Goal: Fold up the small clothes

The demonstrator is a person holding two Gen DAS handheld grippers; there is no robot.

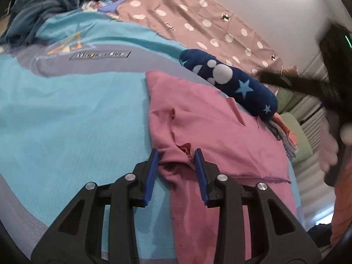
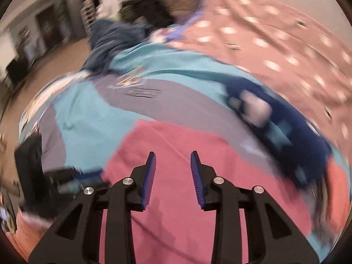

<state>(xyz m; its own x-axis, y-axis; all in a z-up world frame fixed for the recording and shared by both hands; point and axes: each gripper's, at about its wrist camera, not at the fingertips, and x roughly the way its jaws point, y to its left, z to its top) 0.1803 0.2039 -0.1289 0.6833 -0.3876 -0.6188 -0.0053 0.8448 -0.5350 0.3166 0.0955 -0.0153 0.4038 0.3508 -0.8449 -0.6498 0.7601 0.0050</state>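
Closest in the left wrist view, the left gripper [image 1: 176, 156] has its blue pads [image 1: 151, 173] set narrowly either side of a bunched ridge of the pink garment [image 1: 209, 132], touching the cloth but not fully pinched flat, so whether it truly has a hold I cannot tell. The garment lies spread on a blue bedspread [image 1: 66, 110], its far edge just beside a navy star-printed roll [image 1: 231, 81], with a dotted mauve sheet [image 1: 198, 17] beyond and a heap of dark blue clothes [image 1: 39, 6] at the far corner. In the right wrist view, badly smeared by motion, the right gripper [image 2: 172, 160] hovers over the same pink garment [image 2: 176, 198] with its pads apart and nothing between them; the navy roll [image 2: 275, 114] sits to its right and the bedspread [image 2: 88, 114] to its left. The fold looks barely begun. To do it well, I would say the left should close firmly on one layer's edge rather than the crumpled ridge, the right should take the matching edge, and both should lift together, keeping the cloth taut and clear of the roll.
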